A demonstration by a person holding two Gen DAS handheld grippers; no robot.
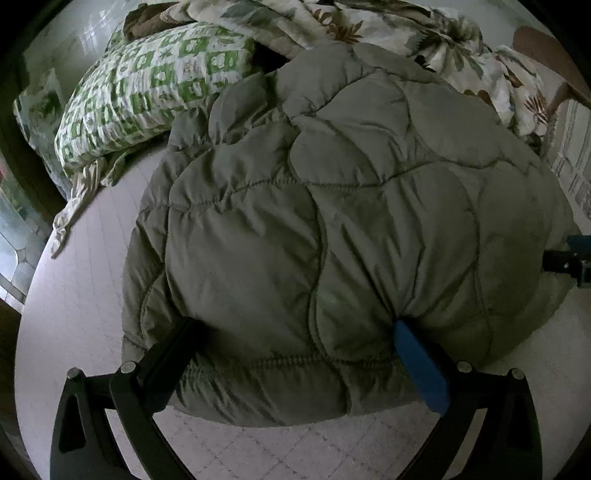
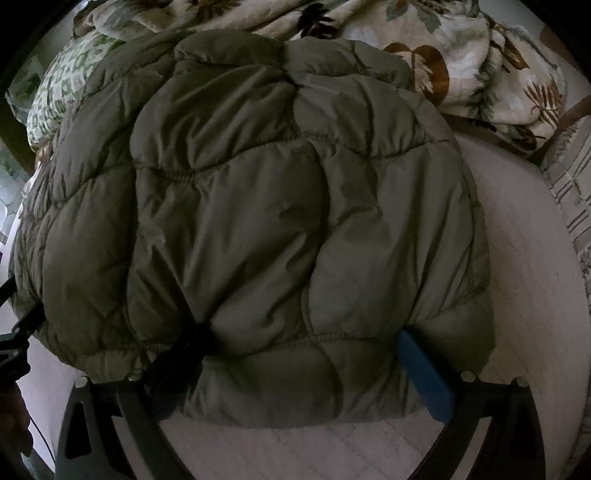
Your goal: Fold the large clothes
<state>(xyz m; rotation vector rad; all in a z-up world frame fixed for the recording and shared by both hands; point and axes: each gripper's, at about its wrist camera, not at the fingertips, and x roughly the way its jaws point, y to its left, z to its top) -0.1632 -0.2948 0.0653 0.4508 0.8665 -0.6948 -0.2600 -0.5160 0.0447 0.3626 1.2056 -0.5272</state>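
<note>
The quilted jacket [image 1: 332, 229] hem is clamped in your left hand-held gripper [image 1: 295, 347] and right hand-held gripper [image 2: 299, 354]; carry both forward level, together.

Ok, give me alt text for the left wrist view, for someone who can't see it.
The left gripper grips the near edge of an olive quilted jacket, its fingers spread wide on the padding, on a pale bed sheet. Behind lie a green checked pillow and a floral blanket.
</note>
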